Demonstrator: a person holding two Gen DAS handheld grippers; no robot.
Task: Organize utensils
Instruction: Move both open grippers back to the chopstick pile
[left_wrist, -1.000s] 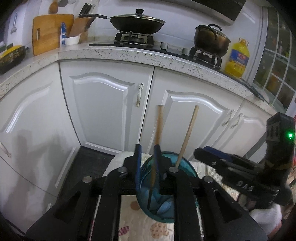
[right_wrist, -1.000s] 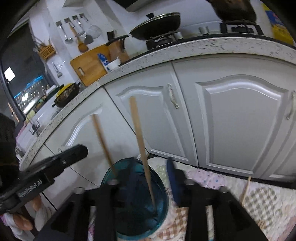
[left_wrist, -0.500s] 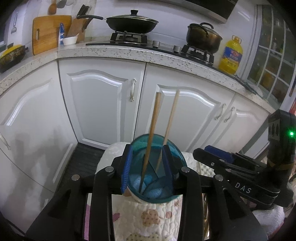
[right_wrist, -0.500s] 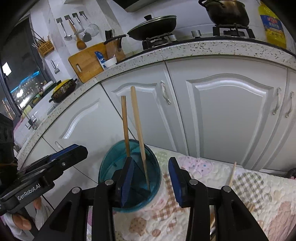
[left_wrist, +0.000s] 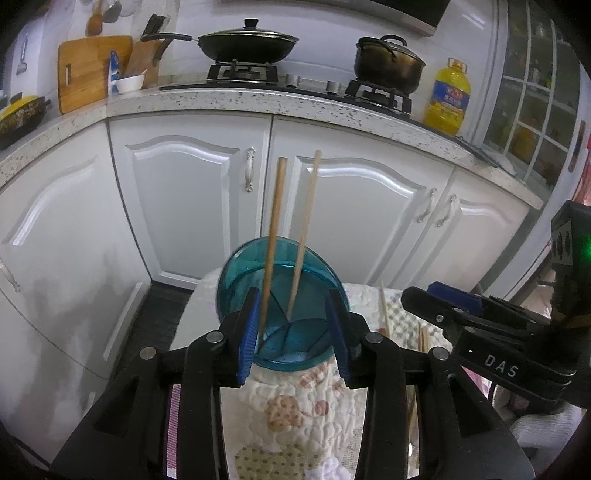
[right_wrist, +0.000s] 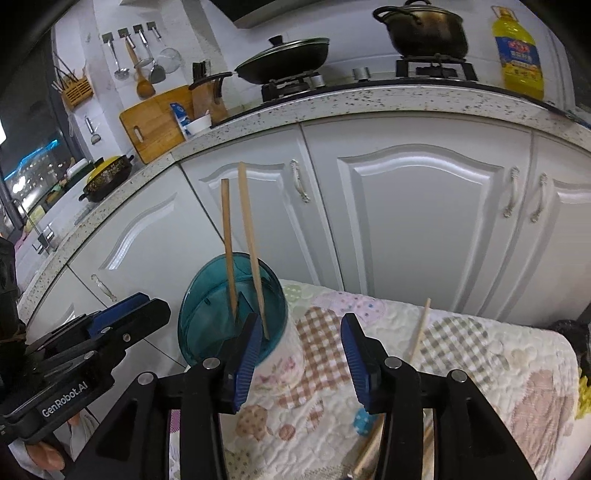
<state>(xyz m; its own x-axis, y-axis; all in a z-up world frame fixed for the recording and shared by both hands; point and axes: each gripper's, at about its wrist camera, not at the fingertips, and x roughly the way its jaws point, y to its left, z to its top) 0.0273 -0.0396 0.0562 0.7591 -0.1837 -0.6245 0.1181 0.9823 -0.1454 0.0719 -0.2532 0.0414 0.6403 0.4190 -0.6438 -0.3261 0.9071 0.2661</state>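
Teal translucent utensil holder (left_wrist: 282, 295) stands upright near the left edge of a quilted patchwork cloth (left_wrist: 295, 406) covering the tabletop; inner dividers split it into compartments. Two wooden chopsticks (left_wrist: 273, 236) stand in it, leaning slightly apart, tips down in separate compartments as far as can be made out. Left gripper (left_wrist: 291, 332): jaws have just been opening, now spread either side of the holder's near wall, blue pads not pressing on it, nothing gripped. Right gripper (right_wrist: 299, 350): jaws have just been opening a little, parted, empty, over the cloth just right of the holder. Right wrist view alone shows a loose chopstick (right_wrist: 419, 332) lying on the cloth to the right, and more sticks low in frame, partly hidden behind the gripper's fingers (right_wrist: 356, 350). Left wrist view shows thin sticks at the holder's right, mostly hidden by the left gripper; count unclear. Holder's base not visible in either view.
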